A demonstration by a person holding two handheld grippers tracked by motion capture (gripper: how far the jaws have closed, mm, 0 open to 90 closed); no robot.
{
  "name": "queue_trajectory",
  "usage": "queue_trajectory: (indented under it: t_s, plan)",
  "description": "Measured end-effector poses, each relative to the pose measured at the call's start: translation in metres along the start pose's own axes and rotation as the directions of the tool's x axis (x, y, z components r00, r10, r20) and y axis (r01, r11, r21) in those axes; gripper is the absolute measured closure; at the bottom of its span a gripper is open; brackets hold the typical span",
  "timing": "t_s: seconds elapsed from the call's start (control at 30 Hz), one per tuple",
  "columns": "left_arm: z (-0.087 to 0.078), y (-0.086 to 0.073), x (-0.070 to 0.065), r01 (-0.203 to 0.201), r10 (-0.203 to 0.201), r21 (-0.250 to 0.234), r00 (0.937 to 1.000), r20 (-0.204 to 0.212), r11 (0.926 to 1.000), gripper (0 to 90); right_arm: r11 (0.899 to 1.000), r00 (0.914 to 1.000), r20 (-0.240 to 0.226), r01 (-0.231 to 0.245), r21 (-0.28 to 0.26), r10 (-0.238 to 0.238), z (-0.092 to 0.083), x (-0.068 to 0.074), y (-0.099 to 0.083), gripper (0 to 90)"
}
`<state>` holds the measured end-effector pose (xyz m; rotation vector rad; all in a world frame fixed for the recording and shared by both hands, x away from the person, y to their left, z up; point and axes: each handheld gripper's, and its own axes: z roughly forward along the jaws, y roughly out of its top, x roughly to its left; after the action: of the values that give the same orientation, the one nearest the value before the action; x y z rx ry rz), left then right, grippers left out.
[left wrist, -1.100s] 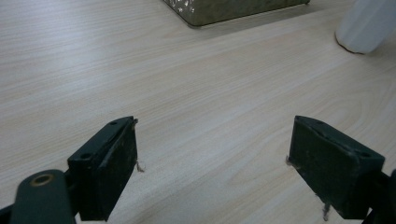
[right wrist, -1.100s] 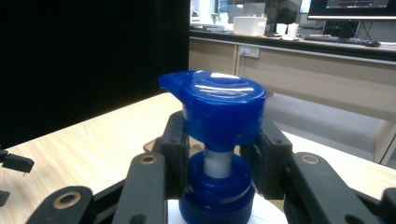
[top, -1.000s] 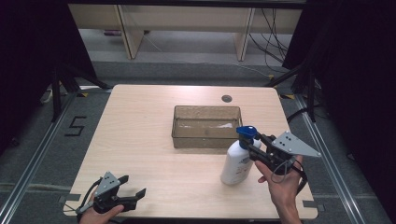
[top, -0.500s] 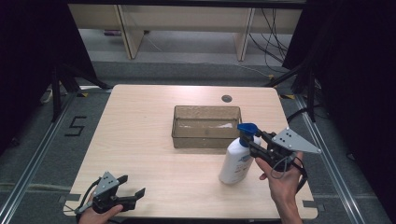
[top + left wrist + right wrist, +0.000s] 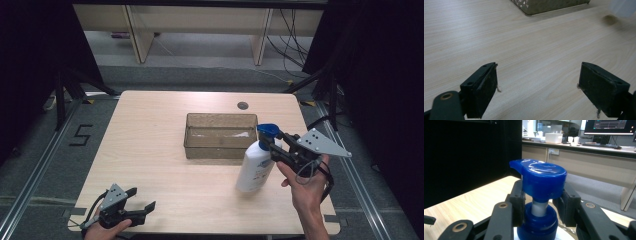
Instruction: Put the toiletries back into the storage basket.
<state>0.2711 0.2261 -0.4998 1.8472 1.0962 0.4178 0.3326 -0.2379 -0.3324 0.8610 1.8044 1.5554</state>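
the right gripper (image 5: 272, 145) is clamped on the neck of a white pump bottle (image 5: 255, 167) under its blue pump head (image 5: 540, 176); the bottle is tilted at the table's (image 5: 150, 130) right, just before a clear bin (image 5: 220, 135). its label print is unreadable. the left gripper (image 5: 142, 205) rests wide apart, holding nothing.

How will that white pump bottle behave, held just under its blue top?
Held at its narrow neck by the right gripper, the tall pump bottle would probably swing or tilt. Its blue pump head overhangs the fingers, so slipping out seems unlikely. It looks like rigid plastic.
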Motion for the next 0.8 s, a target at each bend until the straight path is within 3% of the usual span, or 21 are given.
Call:
queue_trajectory:
  t_s: [0.03, 0.07, 0.17, 0.4, 0.43, 0.47, 0.5, 0.53, 0.63, 0.77, 0.8]
  plan:
    - [0.000, 0.000, 0.000, 0.000, 0.000, -0.001, 1.0000, 0.000, 1.0000, 14.9, 0.999, 0.9991, -0.007, -0.043, 0.016, 0.043, -0.001, 0.003, 0.001, 62.2]
    - [0.000, 0.000, 0.000, 0.000, 0.000, -0.001, 1.0000, 0.000, 1.0000, 14.9, 1.000, 0.9998, -0.002, -0.018, 0.006, 0.018, 0.000, 0.001, 0.003, 62.1]
    - [0.001, 0.000, 0.000, 0.002, -0.002, -0.006, 1.0000, 0.005, 1.0000, 14.9, 1.000, 0.9999, 0.005, -0.010, -0.001, 0.010, 0.001, -0.002, 0.007, 62.2]
    - [0.001, 0.000, 0.001, 0.005, -0.005, -0.001, 1.0000, 0.000, 1.0000, 14.9, 0.998, 0.9986, -0.005, -0.053, -0.019, 0.053, 0.004, -0.005, 0.018, 62.1]
    - [0.001, 0.000, 0.001, 0.005, -0.005, 0.000, 1.0000, -0.002, 1.0000, 14.9, 0.999, 0.9994, -0.007, -0.033, -0.031, 0.033, 0.006, -0.007, 0.021, 62.1]
    - [0.001, 0.000, 0.001, 0.006, -0.006, 0.000, 1.0000, -0.002, 1.0000, 14.9, 0.998, 0.9986, -0.012, -0.053, -0.024, 0.052, 0.006, -0.006, 0.023, 62.2]
    - [0.001, 0.000, 0.001, 0.006, -0.006, -0.002, 1.0000, 0.002, 1.0000, 14.9, 0.999, 0.9996, -0.010, -0.029, -0.033, 0.028, 0.008, -0.008, 0.027, 62.2]
    - [0.001, 0.000, 0.001, 0.008, -0.008, -0.004, 1.0000, 0.004, 1.0000, 14.9, 0.999, 0.9988, -0.013, -0.049, -0.025, 0.048, 0.008, -0.006, 0.029, 62.1]
    - [0.001, 0.000, 0.001, 0.005, -0.005, -0.006, 0.9999, 0.009, 1.0000, 14.9, 0.999, 0.9996, -0.007, -0.026, -0.034, 0.026, 0.011, -0.008, 0.037, 62.2]
    - [0.001, 0.000, 0.000, 0.012, -0.012, -0.010, 0.9999, 0.011, 0.9999, 14.9, 0.999, 0.9996, -0.012, -0.025, -0.044, 0.025, 0.017, -0.012, 0.046, 62.1]
    - [0.001, 0.000, 0.000, 0.010, -0.010, -0.005, 0.9999, 0.011, 0.9999, 14.8, 0.998, 0.9986, -0.024, -0.047, -0.041, 0.046, 0.018, -0.011, 0.047, 62.1]
